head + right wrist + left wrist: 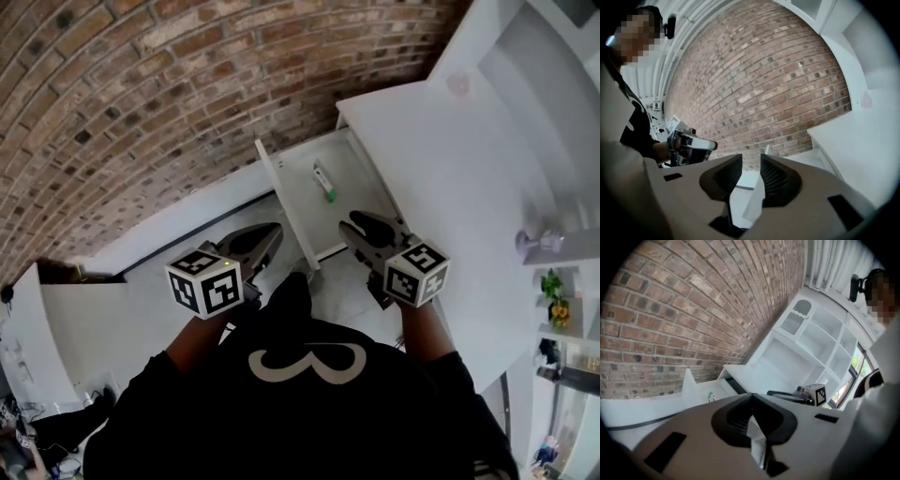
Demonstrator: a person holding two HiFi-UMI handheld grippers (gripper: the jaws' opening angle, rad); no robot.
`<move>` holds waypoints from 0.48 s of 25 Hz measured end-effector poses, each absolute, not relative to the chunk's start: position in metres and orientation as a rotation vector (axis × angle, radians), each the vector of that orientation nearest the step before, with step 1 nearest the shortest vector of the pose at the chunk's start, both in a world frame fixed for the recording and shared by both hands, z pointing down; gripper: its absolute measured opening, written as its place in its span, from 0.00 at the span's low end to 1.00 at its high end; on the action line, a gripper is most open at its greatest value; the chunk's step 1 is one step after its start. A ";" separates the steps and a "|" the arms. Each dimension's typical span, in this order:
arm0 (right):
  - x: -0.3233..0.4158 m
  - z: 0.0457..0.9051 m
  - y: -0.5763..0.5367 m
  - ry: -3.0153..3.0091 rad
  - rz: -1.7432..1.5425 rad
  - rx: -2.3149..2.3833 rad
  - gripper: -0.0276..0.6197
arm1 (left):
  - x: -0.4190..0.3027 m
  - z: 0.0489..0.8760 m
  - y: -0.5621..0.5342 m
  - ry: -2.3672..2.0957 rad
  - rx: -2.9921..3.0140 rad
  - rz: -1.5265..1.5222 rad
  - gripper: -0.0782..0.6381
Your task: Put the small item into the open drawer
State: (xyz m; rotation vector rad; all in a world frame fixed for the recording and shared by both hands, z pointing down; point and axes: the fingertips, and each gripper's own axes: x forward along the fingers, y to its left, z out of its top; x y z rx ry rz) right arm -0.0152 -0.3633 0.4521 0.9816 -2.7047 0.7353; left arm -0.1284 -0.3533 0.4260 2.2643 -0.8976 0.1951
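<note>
The white drawer (302, 217) stands pulled open from the white desk, below the brick wall. Inside it lies the small item (324, 183), a white and green piece, also visible far off in the left gripper view (711, 396). My left gripper (272, 232) hovers just left of the drawer's front corner, its jaws together with nothing in them (751, 395). My right gripper (356, 221) hangs over the drawer's near right part, short of the item. Its jaws stand a narrow gap apart (751, 158), and only wall shows between them.
The white desk top (450, 159) runs along the drawer's right side, with a lilac knob-like thing (537, 243) at its right edge. Shelves with small plants (555, 298) stand at the far right. A low white cabinet (56, 323) stands at the left. The brick wall (169, 84) closes the back.
</note>
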 end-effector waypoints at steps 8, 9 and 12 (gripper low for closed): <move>-0.003 0.348 -0.302 -2.945 0.557 0.945 0.06 | -0.103 0.342 -0.301 -0.788 2.463 0.075 0.11; -0.002 0.338 -0.296 -2.969 0.541 0.949 0.06 | -0.100 0.334 -0.295 -0.781 2.494 0.074 0.11; 0.002 0.312 -0.281 -3.033 0.497 0.967 0.06 | -0.093 0.316 -0.280 -0.769 2.576 0.087 0.11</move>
